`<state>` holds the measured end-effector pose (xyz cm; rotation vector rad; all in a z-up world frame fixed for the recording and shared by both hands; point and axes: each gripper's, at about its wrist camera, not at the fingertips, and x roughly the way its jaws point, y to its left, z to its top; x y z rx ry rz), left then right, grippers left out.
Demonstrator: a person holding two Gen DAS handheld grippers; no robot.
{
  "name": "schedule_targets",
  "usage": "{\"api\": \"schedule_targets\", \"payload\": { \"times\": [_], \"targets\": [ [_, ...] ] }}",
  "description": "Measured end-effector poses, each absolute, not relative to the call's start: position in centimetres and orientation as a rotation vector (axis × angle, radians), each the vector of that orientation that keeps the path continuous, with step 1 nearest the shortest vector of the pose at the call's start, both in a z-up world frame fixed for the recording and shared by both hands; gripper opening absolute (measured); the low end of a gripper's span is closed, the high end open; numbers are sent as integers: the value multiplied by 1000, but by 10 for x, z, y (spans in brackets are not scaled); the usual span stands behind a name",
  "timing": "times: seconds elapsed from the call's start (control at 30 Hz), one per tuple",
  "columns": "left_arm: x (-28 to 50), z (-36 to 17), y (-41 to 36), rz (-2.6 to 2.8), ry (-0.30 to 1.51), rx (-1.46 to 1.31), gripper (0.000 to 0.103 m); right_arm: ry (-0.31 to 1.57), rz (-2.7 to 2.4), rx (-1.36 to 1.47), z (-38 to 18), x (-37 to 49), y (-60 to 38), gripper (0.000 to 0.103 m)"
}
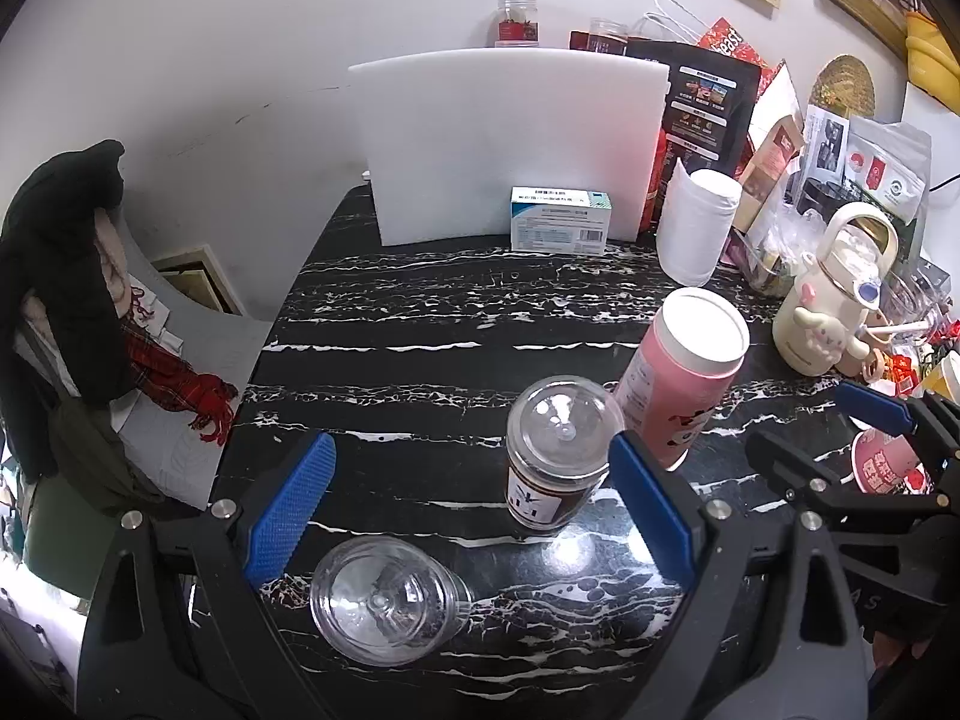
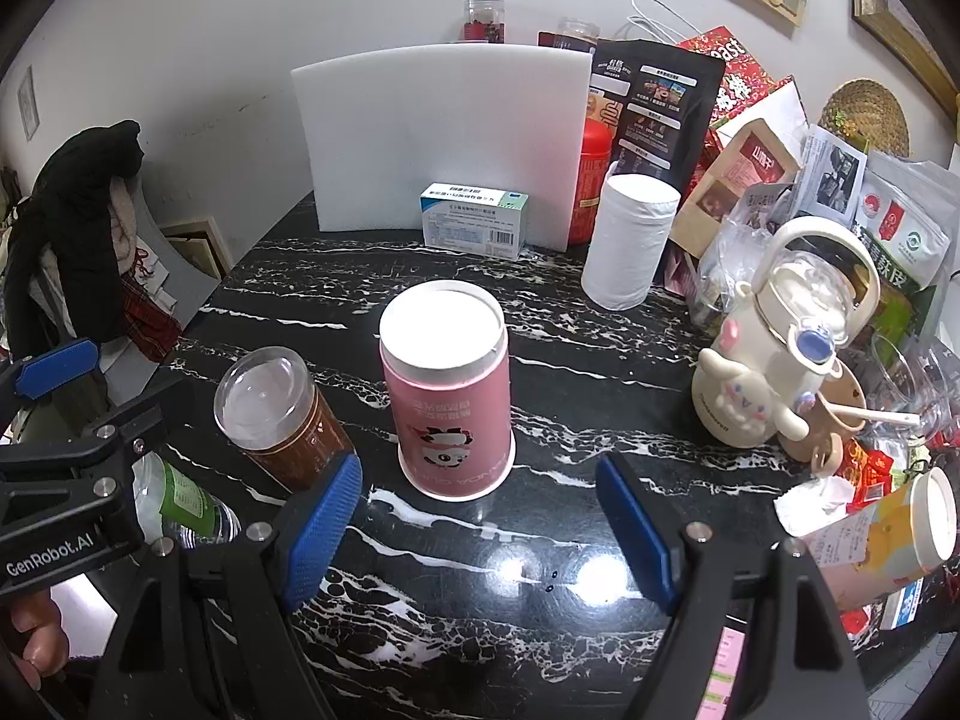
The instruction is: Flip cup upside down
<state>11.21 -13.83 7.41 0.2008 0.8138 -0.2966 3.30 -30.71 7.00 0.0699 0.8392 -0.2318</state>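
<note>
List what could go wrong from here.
1. The pink cup already stands rim-down, close beside the brown lidded drink; open right tongs closing in could knock the drink over.
2. A clear bottle lies on its side between the open left tongs and may roll if bumped.

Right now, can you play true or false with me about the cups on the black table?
1. The pink panda cup stands upside down, its wide rim on the black marble table. True.
2. The right gripper is squeezing the pink panda cup. False: its jaws are open and empty, short of the cup.
3. The brown drink cup has a clear domed lid on top. True.
4. The left gripper holds the clear plastic cup. False: its jaws are open, and that cup lies on its side on the table.
5. The white paper roll lies flat. False: it stands upright.
</note>
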Motion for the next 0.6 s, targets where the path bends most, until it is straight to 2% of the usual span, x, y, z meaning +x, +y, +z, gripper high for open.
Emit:
{"api": "schedule_targets", "payload": {
  "times": [0.6],
  "targets": [
    [114, 70, -140, -308, 826, 198, 92, 844, -233, 68, 66, 36, -309, 81]
  ]
}}
